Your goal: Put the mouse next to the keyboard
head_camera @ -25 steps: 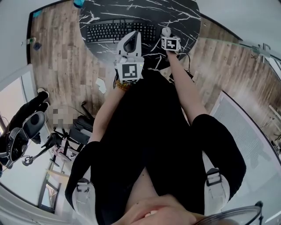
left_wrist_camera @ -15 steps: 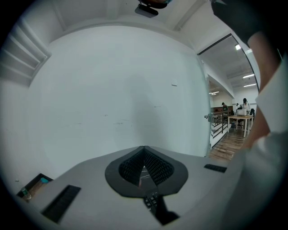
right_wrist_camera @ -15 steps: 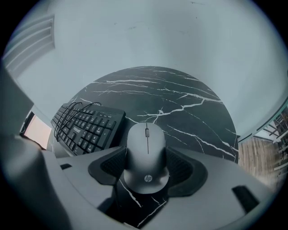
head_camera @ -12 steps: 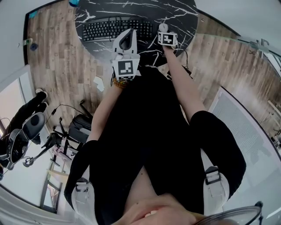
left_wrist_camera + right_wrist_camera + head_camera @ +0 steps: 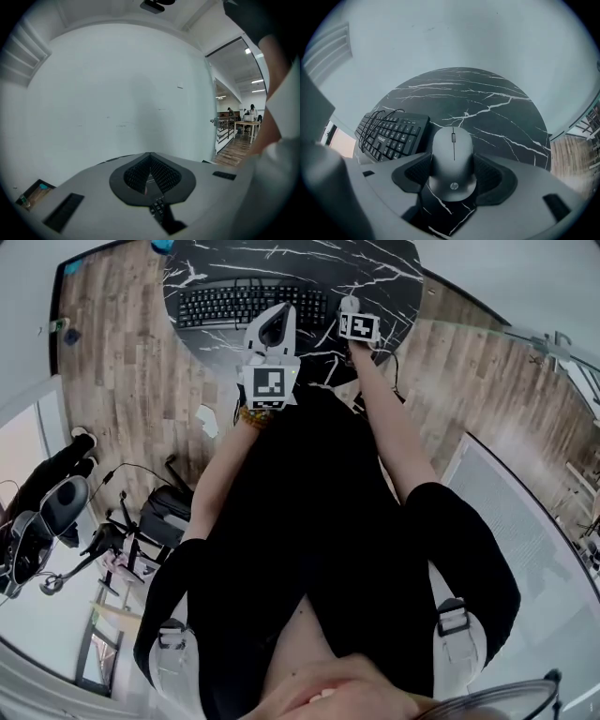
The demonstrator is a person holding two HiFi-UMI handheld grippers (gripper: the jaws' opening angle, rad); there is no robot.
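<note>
**Mouse at the keyboard, still gripped**

Right gripper is clamped on the sides of the mouse and has barely shifted in the last second. The keyboard is just ahead-left of it, with the table beneath. Probably at the drop spot, so release comes next. Left gripper is closed, empty and idle.
</note>
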